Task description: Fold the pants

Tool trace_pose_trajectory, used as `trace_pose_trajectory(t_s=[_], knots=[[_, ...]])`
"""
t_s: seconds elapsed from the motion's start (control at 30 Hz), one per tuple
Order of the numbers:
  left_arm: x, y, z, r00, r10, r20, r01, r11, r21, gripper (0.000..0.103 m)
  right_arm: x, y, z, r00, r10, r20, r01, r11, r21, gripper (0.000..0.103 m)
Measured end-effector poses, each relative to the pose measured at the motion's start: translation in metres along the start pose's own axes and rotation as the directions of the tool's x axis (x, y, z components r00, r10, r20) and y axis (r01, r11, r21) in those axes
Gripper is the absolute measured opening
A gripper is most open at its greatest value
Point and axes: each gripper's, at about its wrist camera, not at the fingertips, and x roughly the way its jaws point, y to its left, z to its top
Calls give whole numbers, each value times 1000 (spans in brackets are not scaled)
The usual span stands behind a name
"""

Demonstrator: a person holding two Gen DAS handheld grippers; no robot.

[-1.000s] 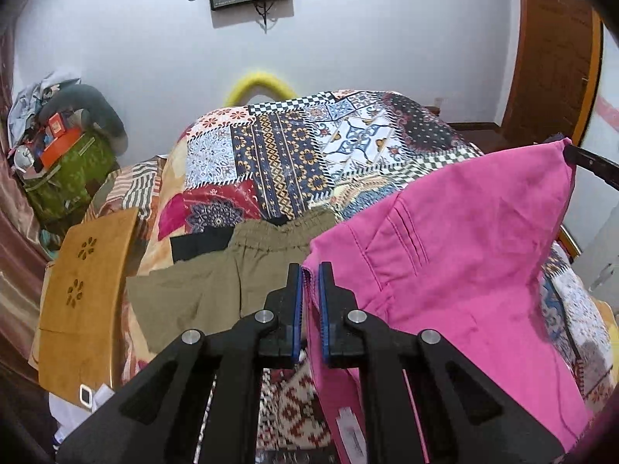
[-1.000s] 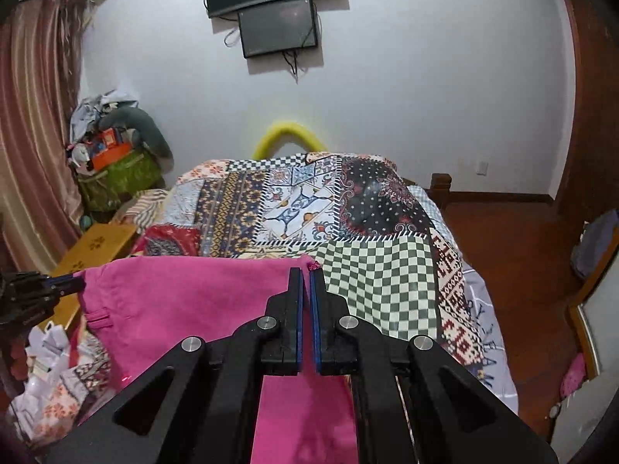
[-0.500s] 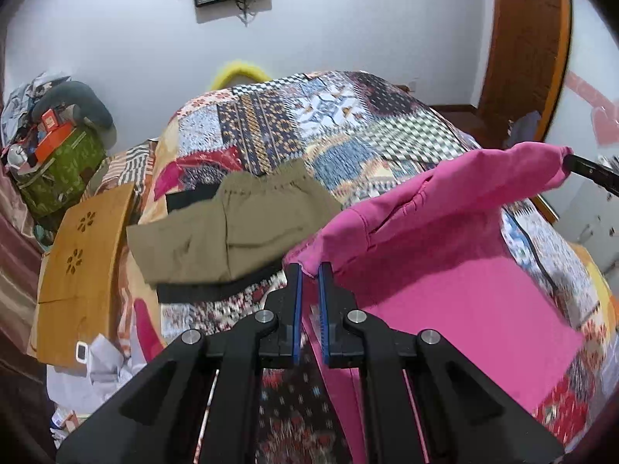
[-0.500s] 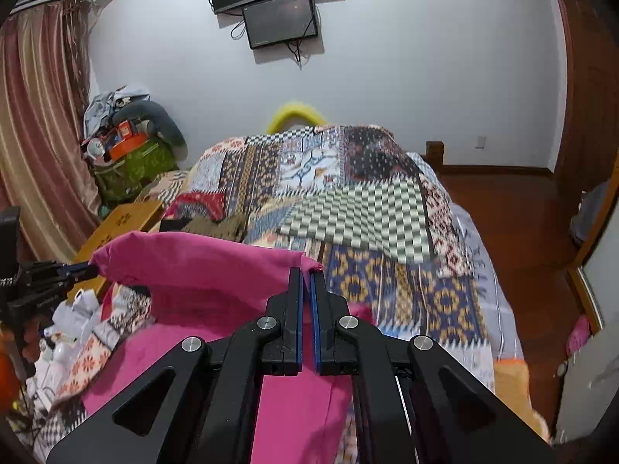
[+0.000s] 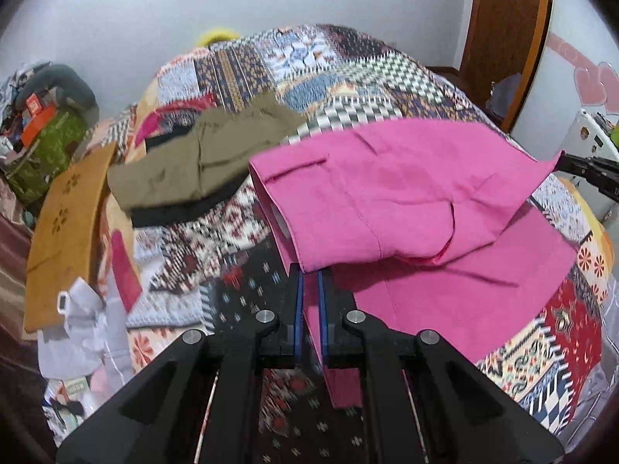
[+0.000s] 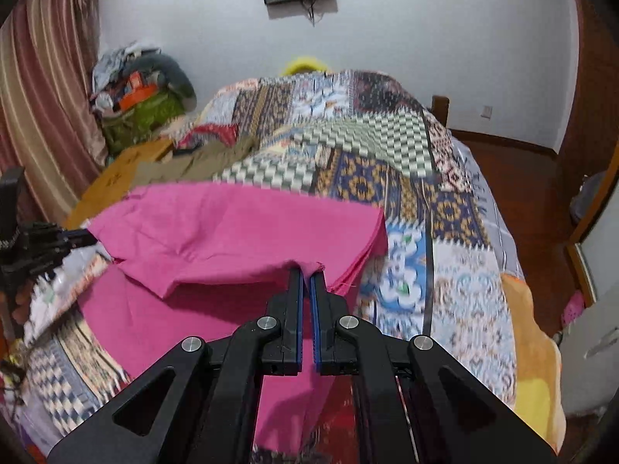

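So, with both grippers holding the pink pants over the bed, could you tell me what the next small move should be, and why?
Probably lower both ends onto the layer below. The left gripper and right gripper are each shut on the pink pants, whose lifted half hangs folded over the half on the quilt, not yet flat.

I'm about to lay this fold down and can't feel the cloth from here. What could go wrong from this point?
1. Each tool pinches only a small bit of the pink pants: the left tool at an edge, the right tool at a corner. Fabric may slip out.
2. The held flap sags and creases in the middle, so it could land wrinkled or askew on the lower layer.
3. The olive pants lie close by; the pink edge might overlap them.
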Motion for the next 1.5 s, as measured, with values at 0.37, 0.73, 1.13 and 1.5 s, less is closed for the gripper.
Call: trace_pose_trajectory(t_s=[0.37, 0.73, 1.13, 1.5], knots=[[-5, 11, -27, 999, 6, -47, -7, 1000, -23, 18, 1, -14, -49, 995, -65, -70, 69, 996, 62, 4], [-29, -13, 1, 994, 91, 53, -94, 994, 59, 88, -27, -4, -30, 997, -71, 3, 71, 996, 62, 68], [21, -68, 5, 984, 179, 20, -177, 936, 306, 83, 13, 39, -32, 995, 43, -87, -46, 998, -33, 74], [18, -63, 27, 999, 34, -41, -24, 974, 225, 40, 62, 70, -18, 974, 81, -212, -115, 981, -155, 74]])
